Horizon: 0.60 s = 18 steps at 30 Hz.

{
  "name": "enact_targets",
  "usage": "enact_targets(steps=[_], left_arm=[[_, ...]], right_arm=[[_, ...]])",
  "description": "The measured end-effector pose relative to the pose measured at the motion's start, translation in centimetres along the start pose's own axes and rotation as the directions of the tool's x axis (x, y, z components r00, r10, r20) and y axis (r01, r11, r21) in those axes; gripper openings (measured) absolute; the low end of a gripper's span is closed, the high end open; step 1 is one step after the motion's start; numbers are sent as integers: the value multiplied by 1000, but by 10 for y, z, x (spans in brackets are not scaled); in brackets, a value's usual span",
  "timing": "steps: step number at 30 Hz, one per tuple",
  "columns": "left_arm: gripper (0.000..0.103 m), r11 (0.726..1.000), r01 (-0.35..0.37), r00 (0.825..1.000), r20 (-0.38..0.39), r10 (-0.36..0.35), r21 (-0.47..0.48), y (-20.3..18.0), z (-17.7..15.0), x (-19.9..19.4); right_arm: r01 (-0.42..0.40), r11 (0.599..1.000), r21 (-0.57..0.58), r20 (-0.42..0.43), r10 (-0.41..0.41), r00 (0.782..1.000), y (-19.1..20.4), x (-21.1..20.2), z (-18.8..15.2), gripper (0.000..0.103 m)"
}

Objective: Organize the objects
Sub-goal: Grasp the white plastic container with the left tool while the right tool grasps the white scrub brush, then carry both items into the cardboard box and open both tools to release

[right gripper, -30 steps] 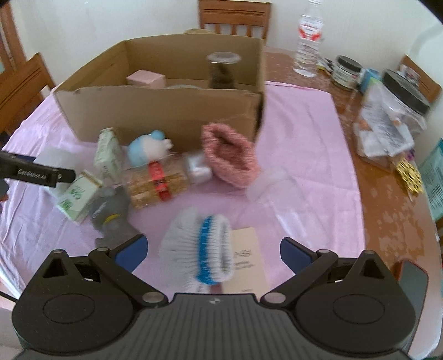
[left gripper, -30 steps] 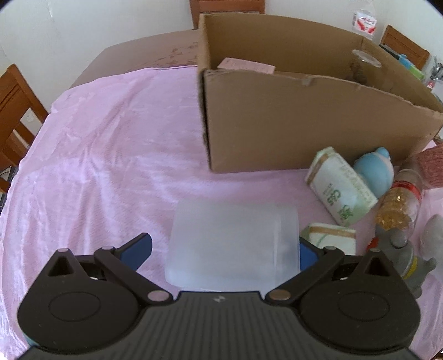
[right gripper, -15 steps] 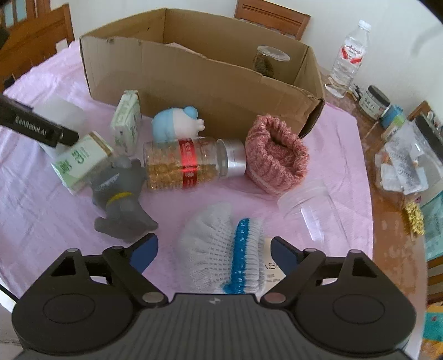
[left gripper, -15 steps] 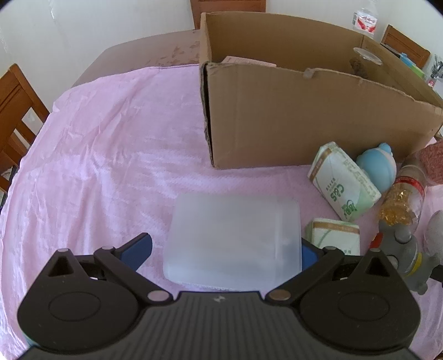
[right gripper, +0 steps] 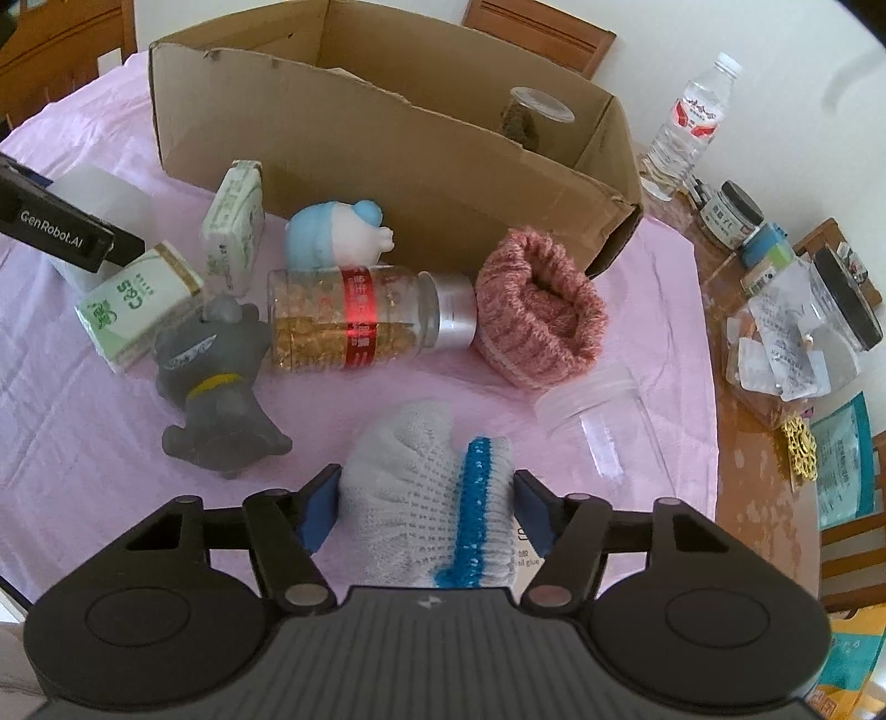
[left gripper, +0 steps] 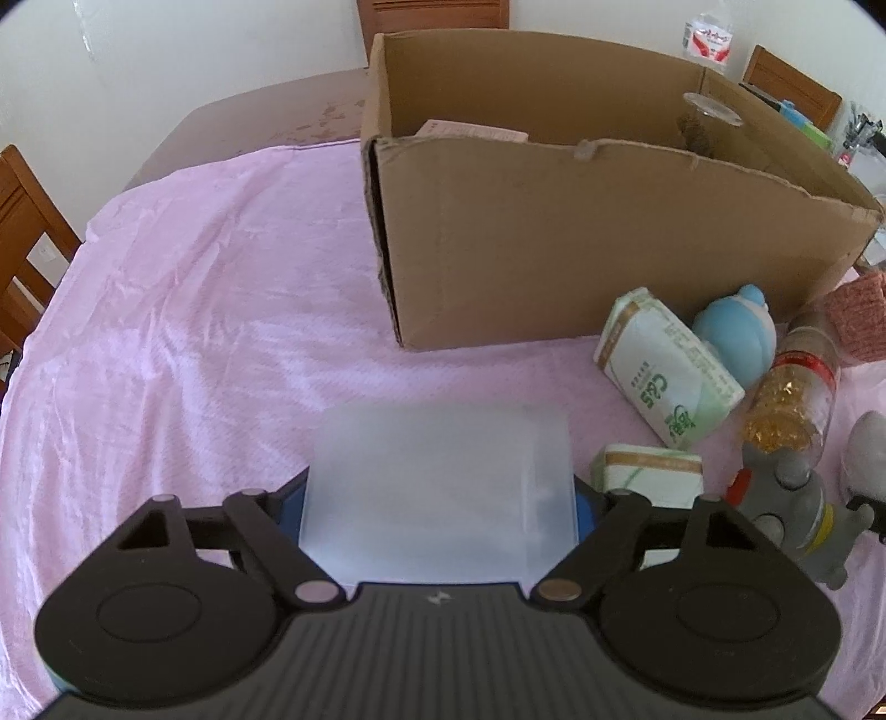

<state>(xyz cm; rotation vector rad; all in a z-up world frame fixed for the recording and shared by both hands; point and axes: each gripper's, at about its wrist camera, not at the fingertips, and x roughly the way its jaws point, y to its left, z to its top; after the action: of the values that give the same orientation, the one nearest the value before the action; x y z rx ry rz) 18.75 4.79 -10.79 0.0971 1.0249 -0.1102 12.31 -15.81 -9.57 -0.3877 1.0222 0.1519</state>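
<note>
So both grabs are happening at once near the table's front edge, left gripper closing on the frosted plastic box and right gripper squeezing the white glove, next comes lifting into the cardboard box, I'd guess.

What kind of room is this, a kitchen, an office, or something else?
Most likely a home dining area. Wooden chairs stand around a table with a pink cloth, and household odds and ends lie beside a cardboard box on it.
</note>
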Motion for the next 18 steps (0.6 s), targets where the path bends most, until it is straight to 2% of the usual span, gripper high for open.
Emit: enact_targets(steps=[6,12,18], left_arm=[[83,1000,19,1000,-4,-19,11,6,1,-6],[83,996,48,999,-1,-48,79,11,9,-27],[83,980,110,994,-5,-111,163,10,24,-57]], right_arm=[[-35,998,44,-14,36,999,-9,-3,4,66],[-87,991,104,-20,90,996,-23,-12,10,65],[-123,984,125,-12,125,992,-39,-29,21,65]])
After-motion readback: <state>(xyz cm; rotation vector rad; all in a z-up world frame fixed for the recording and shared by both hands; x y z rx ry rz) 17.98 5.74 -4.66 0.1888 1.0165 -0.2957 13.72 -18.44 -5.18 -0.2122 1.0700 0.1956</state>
